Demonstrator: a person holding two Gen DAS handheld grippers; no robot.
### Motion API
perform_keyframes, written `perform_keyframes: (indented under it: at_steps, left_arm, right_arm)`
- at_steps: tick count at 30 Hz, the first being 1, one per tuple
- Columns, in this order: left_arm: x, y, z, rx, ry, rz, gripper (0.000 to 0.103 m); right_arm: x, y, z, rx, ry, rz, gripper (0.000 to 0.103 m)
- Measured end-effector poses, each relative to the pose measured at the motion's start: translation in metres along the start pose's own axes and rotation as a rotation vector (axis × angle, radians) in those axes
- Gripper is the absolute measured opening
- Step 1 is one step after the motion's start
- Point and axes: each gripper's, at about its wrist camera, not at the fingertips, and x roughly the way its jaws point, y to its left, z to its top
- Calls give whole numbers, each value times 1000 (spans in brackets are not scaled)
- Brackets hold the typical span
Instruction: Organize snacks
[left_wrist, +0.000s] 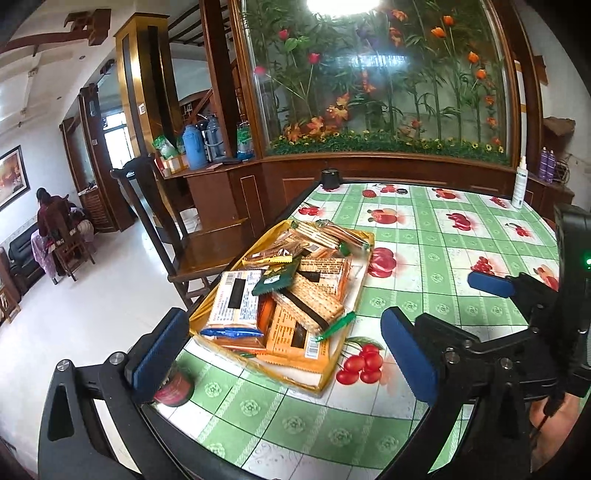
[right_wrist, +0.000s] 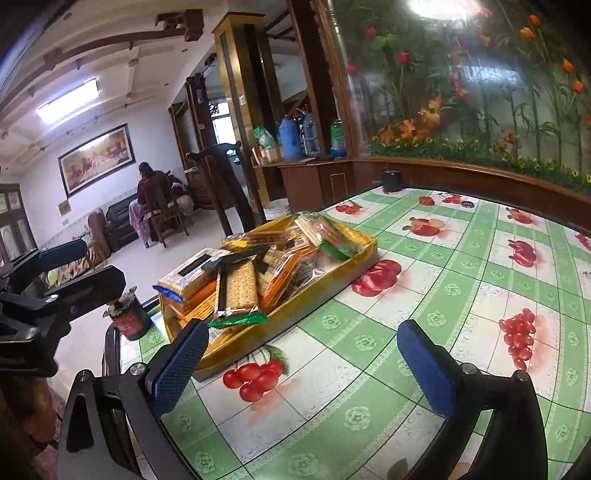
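A yellow tray (left_wrist: 360, 291) sits on the table near its left edge, heaped with several cracker packets (left_wrist: 310, 301) in orange, clear and green wrappers. It also shows in the right wrist view (right_wrist: 325, 291) with the packets (right_wrist: 240, 284). My left gripper (left_wrist: 284, 349) is open and empty, hovering over the tray's near end. My right gripper (right_wrist: 303, 363) is open and empty, just in front of the tray's near right corner. The right gripper also shows at the right of the left wrist view (left_wrist: 491, 284). The left gripper shows at the left of the right wrist view (right_wrist: 66, 258).
The table has a green checked cloth with fruit prints (left_wrist: 443, 236). A small red and green can (left_wrist: 173, 387) stands at the near left table corner. A white spray bottle (left_wrist: 519, 184) and a black pot (left_wrist: 330, 177) stand at the far edge. A wooden chair (left_wrist: 177, 236) stands left of the table.
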Motion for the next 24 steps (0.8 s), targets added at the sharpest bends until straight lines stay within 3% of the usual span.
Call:
perform_keyframes:
  at_steps: [24]
  left_arm:
    - [-17, 20, -18, -64, -5, 34, 103]
  right_arm:
    - [1, 44, -10, -197, 2, 10, 103]
